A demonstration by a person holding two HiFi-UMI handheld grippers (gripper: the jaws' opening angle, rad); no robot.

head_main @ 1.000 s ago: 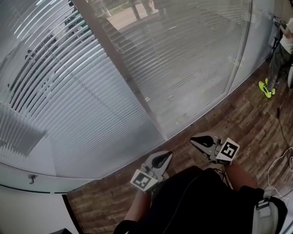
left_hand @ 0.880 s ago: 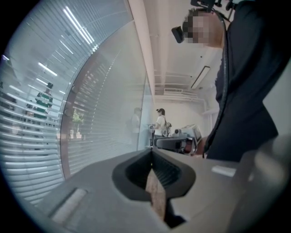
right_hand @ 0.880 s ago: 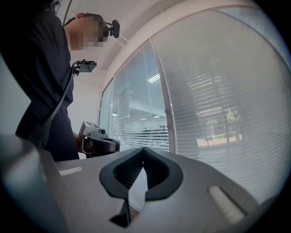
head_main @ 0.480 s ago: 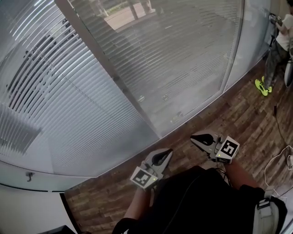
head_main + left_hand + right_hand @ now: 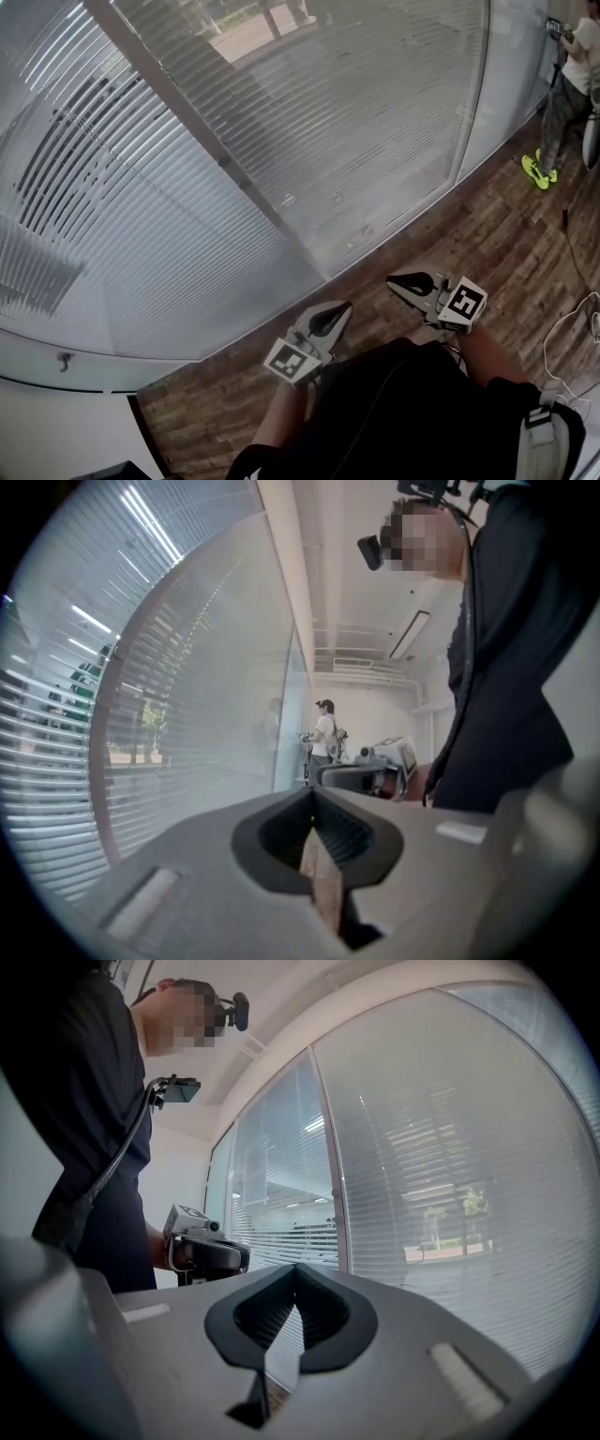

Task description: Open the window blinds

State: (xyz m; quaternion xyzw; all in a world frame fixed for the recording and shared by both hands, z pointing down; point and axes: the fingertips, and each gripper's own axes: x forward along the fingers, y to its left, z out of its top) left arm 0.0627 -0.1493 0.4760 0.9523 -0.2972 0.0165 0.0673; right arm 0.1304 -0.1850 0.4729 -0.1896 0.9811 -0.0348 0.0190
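Observation:
The window blinds [image 5: 375,122] hang behind glass, their slats turned nearly flat so only a hazy outdoor scene shows through. A second blind panel [image 5: 150,244] lies left of the slanted window post [image 5: 178,112]. My left gripper [image 5: 346,306] and right gripper [image 5: 390,279] are held low before my body, pointing toward each other, both shut and empty. Neither touches the glass or blinds. In the left gripper view the left gripper [image 5: 312,797] has its tips meeting, with the blinds [image 5: 178,714] to the left. The right gripper [image 5: 296,1267] faces the blinds [image 5: 441,1194].
A wooden floor [image 5: 506,234] runs along the curved glass wall. Another person [image 5: 567,84] in yellow-green shoes [image 5: 536,172] stands at the far right by the window. A white cable [image 5: 570,330] lies on the floor at right. A small fitting [image 5: 64,359] sits on the white ledge.
In the head view the window post and blinds have slid leftward as I shift along the glass. Both grippers stay shut and keep their places before my body.

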